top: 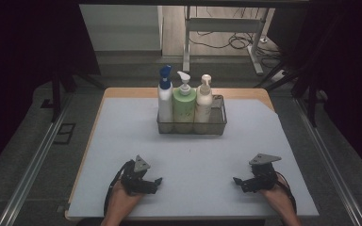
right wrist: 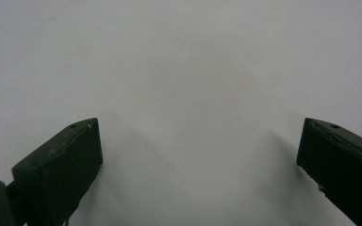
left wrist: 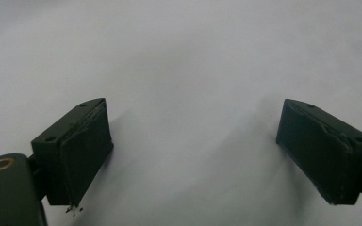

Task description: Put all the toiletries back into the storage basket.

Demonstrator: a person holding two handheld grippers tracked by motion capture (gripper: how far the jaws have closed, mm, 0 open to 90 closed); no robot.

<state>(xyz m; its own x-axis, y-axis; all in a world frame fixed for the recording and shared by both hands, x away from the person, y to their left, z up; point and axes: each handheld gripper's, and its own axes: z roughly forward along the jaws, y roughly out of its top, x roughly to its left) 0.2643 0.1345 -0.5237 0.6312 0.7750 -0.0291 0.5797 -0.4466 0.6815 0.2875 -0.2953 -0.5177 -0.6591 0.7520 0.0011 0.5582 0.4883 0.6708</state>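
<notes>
High view shows the left tongs (top: 156, 181) and the right tongs (top: 236, 180) resting low on the pale grey bench (top: 122, 155), each held in a hand, their tips turned inward toward one another and well apart. Ahead of both tongs, roughly midway between them and farther up the bench, stands a dark wire-mesh rectangular basket (top: 219, 117). It holds three pump bottles in a row: a white bottle with a blue pump top (top: 165, 96) toward the left tongs' side, a pale green bottle with a white pump (top: 184, 106) in the middle, and a cream bottle with a cream pump (top: 203, 101) toward the right tongs' side. Left gripper view has the left tongs (left wrist: 195, 127) spread wide over bare bench surface, gripping nothing. Right gripper view has the right tongs (right wrist: 200, 146) equally wide and empty.
</notes>
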